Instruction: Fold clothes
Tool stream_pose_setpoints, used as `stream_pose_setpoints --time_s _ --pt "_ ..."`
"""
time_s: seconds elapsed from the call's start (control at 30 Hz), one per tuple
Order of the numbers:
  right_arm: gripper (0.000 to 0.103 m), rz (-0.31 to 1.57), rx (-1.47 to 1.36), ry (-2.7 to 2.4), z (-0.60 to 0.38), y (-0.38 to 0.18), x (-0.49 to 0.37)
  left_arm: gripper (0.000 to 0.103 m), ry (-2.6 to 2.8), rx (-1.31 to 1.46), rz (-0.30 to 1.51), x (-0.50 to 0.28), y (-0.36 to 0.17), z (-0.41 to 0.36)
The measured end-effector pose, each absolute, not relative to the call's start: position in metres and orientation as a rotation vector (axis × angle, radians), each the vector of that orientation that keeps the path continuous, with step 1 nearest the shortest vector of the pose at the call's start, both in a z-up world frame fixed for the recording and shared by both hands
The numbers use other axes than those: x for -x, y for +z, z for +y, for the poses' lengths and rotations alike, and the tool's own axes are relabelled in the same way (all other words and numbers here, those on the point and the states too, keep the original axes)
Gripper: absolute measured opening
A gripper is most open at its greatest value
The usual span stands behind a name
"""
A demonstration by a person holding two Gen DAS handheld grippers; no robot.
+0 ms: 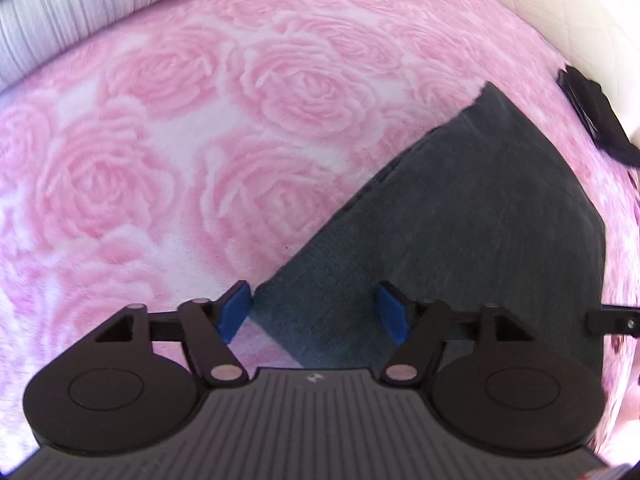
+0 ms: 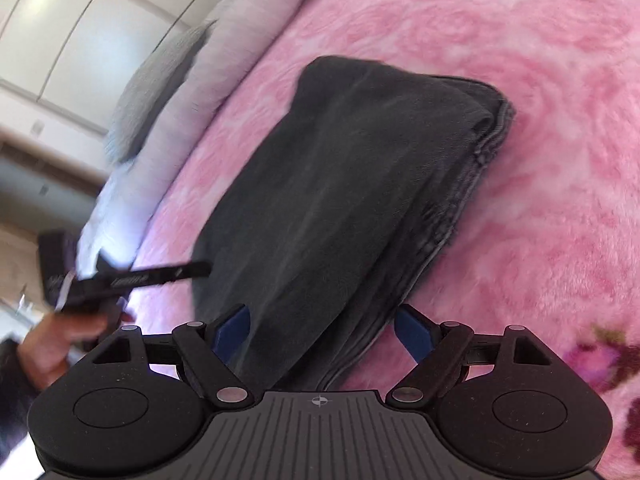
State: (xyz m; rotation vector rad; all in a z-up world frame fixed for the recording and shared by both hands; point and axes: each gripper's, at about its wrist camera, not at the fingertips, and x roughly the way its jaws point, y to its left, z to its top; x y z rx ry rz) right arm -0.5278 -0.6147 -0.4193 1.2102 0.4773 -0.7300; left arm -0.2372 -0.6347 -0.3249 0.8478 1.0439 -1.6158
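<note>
Folded dark grey garment (image 2: 348,184) lying flat on a bed covered by a pink rose-patterned blanket (image 1: 168,152). In the right wrist view its long axis runs from the near edge, just in front of the gripper, up and slightly rightward toward the far end; stacked layered edges show along its right side, and the far end is a rounded fold. In the left wrist view the same garment (image 1: 472,216) appears as a long dark slab rising from between the fingers toward the upper right, its far corner pointing at the cream padded headboard (image 1: 560,12).

Left gripper (image 1: 314,312): blue pads spread wide, the near corner of the garment lying between them, nothing clamped. Right gripper (image 2: 324,332): pads likewise wide apart, straddling the near end of the garment without closing on it.

Left of the garment in the right wrist view, the left gripper (image 2: 132,280) appears blurred, held in the person's hand (image 2: 60,340). A grey-white striped pillow (image 1: 80,12) lies along the far edge of the blanket. A small black object (image 1: 592,116) lies near the headboard; what it is cannot be told.
</note>
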Motion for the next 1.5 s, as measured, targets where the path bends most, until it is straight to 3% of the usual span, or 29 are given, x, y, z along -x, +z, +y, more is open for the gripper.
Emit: stream_pose_setpoints --time_s 0.13,0.2,0.27,0.3,0.37,0.53,0.6,0.73,0.8,0.87,1.0,1.27,1.5 --pt "0.083 0.339 -1.293 -0.848 -0.626 -0.439 0.540 0.072 -1.623 -0.750 1.126 0.224 -0.339 -0.632" --pt "0.082 0.297 -1.309 -0.860 -0.635 -0.445 0.541 0.066 -1.641 -0.733 1.135 0.221 -0.339 -0.631" --pt "0.082 0.297 -1.333 -0.857 -0.650 -0.448 0.539 0.052 -1.656 -0.722 1.136 0.220 -0.337 -0.630" --pt "0.073 0.312 -1.341 -0.861 -0.658 -0.448 0.538 0.048 -1.662 -0.722 1.131 0.219 -0.333 -0.628" --pt "0.066 0.352 -1.358 -0.850 -0.677 -0.443 0.539 0.036 -1.663 -0.718 1.138 0.219 -0.325 -0.622" --pt "0.059 0.521 -1.209 -0.719 -0.748 -0.416 0.534 0.029 -1.619 -0.711 1.248 0.249 -0.320 -0.583" --pt "0.059 0.601 -1.116 -0.660 -0.787 -0.403 0.523 0.030 -1.606 -0.682 1.302 0.276 -0.323 -0.564" --pt "0.062 0.733 -0.903 -0.610 -0.837 -0.390 0.490 0.049 -1.564 -0.706 1.247 0.328 -0.324 -0.550" --pt "0.067 0.752 -0.770 -0.643 -0.834 -0.374 0.484 0.048 -1.549 -0.701 1.243 0.328 -0.318 -0.550" --pt "0.077 0.727 -0.636 -0.686 -0.810 -0.350 0.489 0.040 -1.551 -0.700 1.231 0.322 -0.307 -0.547" --pt "0.078 0.728 -0.443 -0.629 -0.734 -0.329 0.500 0.039 -1.553 -0.719 1.150 0.309 -0.277 -0.536" --pt "0.078 0.887 -0.081 -0.337 -0.541 -0.378 0.459 0.042 -1.559 -0.788 0.950 0.309 -0.243 -0.508" --pt "0.077 0.985 0.207 -0.391 -0.490 -0.445 0.382 0.046 -1.578 -0.758 0.898 0.289 -0.242 -0.461"
